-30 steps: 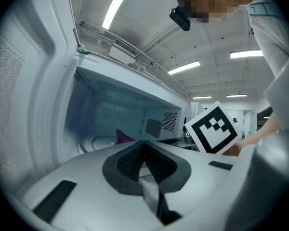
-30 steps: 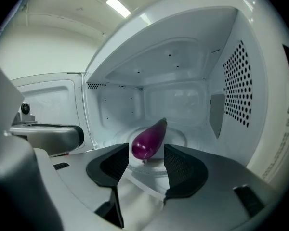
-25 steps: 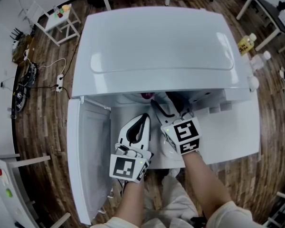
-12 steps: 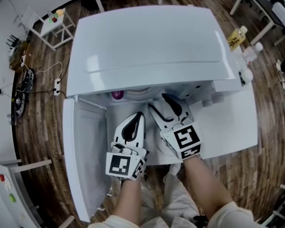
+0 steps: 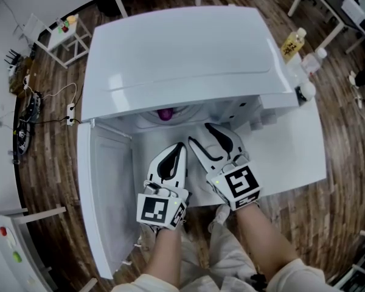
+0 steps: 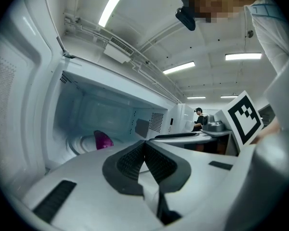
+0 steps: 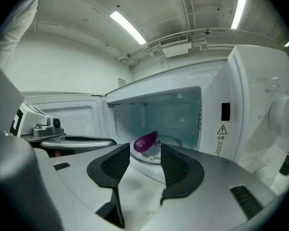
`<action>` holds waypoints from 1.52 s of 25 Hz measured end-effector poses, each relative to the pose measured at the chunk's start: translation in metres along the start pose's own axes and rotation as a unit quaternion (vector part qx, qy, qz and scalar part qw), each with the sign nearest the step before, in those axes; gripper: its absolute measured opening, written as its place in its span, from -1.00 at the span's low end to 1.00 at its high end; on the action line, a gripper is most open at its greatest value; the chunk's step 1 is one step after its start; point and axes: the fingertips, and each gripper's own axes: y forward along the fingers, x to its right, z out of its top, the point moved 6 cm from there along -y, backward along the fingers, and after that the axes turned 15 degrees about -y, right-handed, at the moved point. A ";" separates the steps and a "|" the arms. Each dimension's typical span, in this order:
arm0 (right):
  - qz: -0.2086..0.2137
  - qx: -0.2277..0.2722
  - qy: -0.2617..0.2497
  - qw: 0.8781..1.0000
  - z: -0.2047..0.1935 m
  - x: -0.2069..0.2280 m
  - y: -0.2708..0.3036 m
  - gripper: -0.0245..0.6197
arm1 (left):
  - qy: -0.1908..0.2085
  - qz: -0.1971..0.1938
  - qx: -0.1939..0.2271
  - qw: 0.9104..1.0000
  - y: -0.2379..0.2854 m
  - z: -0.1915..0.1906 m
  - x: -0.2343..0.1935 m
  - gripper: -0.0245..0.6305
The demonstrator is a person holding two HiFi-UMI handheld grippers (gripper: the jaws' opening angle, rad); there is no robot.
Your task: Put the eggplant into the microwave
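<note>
The purple eggplant (image 5: 165, 114) lies on the glass turntable (image 7: 169, 147) inside the open white microwave (image 5: 182, 53); it also shows in the left gripper view (image 6: 103, 140) and the right gripper view (image 7: 145, 142). My right gripper (image 5: 201, 134) hovers just in front of the cavity mouth. Its jaws are apart and closing slightly, with nothing between them and the eggplant well beyond (image 7: 145, 151). My left gripper (image 5: 177, 148) hangs beside it on the left, shut and empty, its pads meeting (image 6: 144, 146).
The microwave door (image 5: 106, 193) stands swung open at the left. The control panel (image 7: 260, 114) is on the right of the cavity. Bottles (image 5: 294, 41) stand on a table at the upper right. A small white cart (image 5: 67, 32) and cables (image 5: 24, 117) are on the wooden floor.
My right gripper has drawn back out of the cavity toward me, leaving the eggplant on the turntable. The left gripper has hardly moved.
</note>
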 end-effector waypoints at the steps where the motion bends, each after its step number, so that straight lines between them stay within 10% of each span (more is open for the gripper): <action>1: -0.001 0.002 0.001 1.000 0.001 0.000 -0.003 -0.25 | 0.001 -0.001 0.000 1.000 0.000 0.001 0.002 -0.92; 21: -0.003 0.047 -0.001 0.999 0.028 -0.002 -0.052 -0.76 | 0.023 -0.013 0.005 1.000 -0.007 0.018 0.042 -0.92; 38: -0.003 0.066 -0.013 0.998 0.061 -0.014 -0.124 -0.80 | 0.040 -0.062 -0.002 0.997 -0.036 0.037 0.098 -0.92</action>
